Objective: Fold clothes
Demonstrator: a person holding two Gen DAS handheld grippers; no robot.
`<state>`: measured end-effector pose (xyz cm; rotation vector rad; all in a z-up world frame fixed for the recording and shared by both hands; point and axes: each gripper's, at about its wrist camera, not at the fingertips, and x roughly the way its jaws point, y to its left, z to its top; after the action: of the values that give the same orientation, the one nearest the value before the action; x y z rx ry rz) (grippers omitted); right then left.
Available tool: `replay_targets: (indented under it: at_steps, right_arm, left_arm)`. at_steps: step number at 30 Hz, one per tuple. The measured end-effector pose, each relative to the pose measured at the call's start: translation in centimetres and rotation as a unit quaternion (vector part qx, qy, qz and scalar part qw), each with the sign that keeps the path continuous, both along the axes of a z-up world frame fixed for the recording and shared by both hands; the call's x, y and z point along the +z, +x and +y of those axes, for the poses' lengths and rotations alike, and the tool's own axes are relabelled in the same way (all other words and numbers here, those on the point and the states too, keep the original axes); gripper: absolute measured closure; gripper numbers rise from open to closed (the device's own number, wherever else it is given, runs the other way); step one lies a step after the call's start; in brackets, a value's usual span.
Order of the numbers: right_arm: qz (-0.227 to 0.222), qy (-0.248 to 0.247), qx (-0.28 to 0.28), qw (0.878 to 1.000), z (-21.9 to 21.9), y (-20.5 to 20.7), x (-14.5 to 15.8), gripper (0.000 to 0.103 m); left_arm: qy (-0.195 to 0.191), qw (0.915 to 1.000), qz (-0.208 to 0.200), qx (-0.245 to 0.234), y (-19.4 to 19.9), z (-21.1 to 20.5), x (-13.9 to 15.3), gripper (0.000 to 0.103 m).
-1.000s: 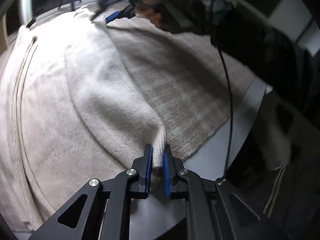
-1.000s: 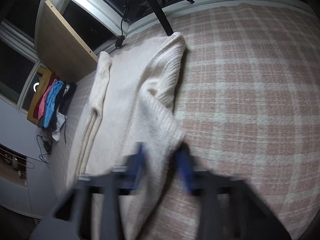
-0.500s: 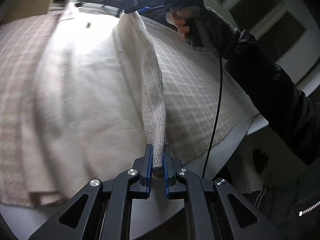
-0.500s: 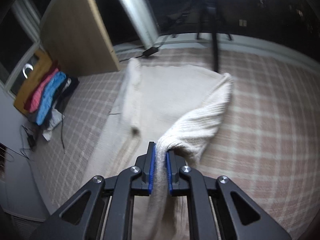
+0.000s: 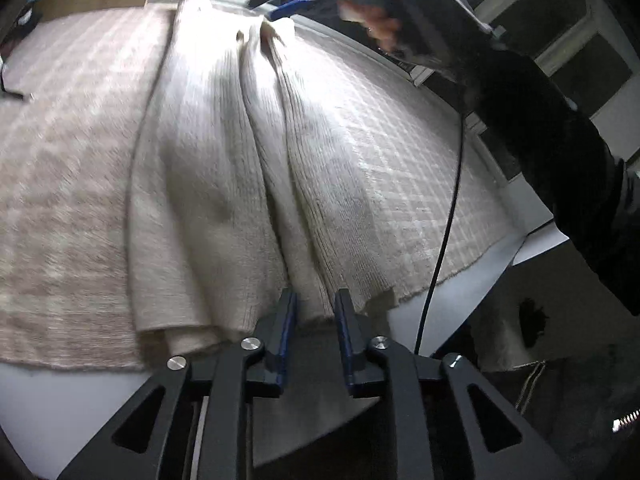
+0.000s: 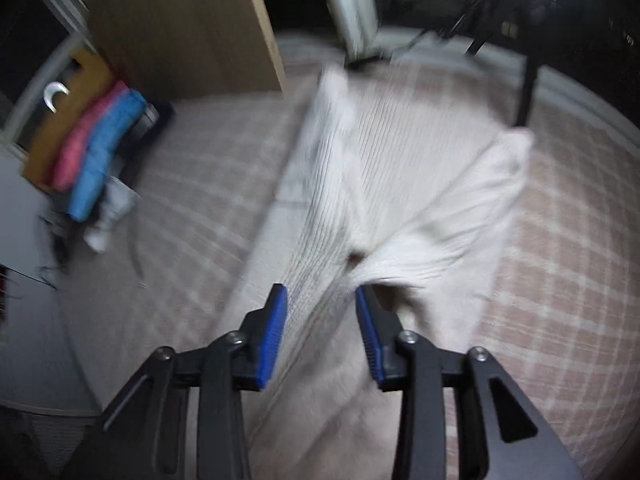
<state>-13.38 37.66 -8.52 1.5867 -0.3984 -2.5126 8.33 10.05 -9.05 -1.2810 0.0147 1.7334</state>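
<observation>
A cream knit sweater [image 5: 224, 168] lies in long folds on a checked pink blanket [image 5: 60, 152]. My left gripper [image 5: 314, 312] is open at the sweater's near hem, and the cloth lies loose between its blue pads. My right gripper [image 6: 321, 312] is open just above the other end of the sweater [image 6: 400, 184], where the folded part bunches up. The right gripper [image 5: 292, 4] also shows at the far end in the left wrist view, held by a hand in a dark sleeve.
The blanket's near edge meets a white surface [image 5: 80, 392]. A black cable [image 5: 448, 208] hangs from the right gripper. A wooden board [image 6: 180, 32] and a stack of pink and blue clothes [image 6: 100, 152] stand left of the blanket.
Both grippers have opened and let go of the sweater. The raised side of the sweater has dropped onto the rest of it in folds.
</observation>
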Motion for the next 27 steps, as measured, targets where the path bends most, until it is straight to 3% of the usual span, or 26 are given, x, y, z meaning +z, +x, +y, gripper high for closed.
replay_targets:
  at_steps: [3,6,12,16,18,20,27]
  right_arm:
    - [0.006,0.037,-0.022,0.999,2.5,0.9,0.6,0.066]
    - [-0.026,0.05,-0.011,0.998,1.9,-0.3,-1.7,0.066]
    - [-0.093,0.12,0.009,0.988,-0.2,-1.8,-7.2,0.066]
    - [-0.082,0.168,0.036,0.982,-1.3,-1.7,-7.6,0.067]
    - [-0.074,0.171,0.039,0.982,-1.2,-1.5,-7.4,0.077]
    - [-0.066,0.168,0.039,0.983,-1.0,-1.1,-7.1,0.091]
    - [-0.02,0.122,0.031,0.992,0.2,0.0,-4.1,0.095]
  left_arm:
    - [-0.002,0.9997,0.023,-0.001,0.4,0.7,1.3,0.083]
    - [-0.005,0.9987,0.043,-0.027,0.5,2.7,1.7,0.079]
    - [-0.053,0.9958,0.043,-0.061,0.2,6.9,-1.4,0.079]
    - [-0.056,0.9956,0.048,-0.057,0.1,7.7,-2.5,0.084]
    - [-0.042,0.9967,0.043,-0.055,0.0,7.7,-2.5,0.097]
    - [-0.03,0.998,0.035,-0.044,-0.2,7.3,-2.5,0.097]
    - [-0.008,0.9988,0.046,-0.014,0.2,5.4,-0.7,0.098]
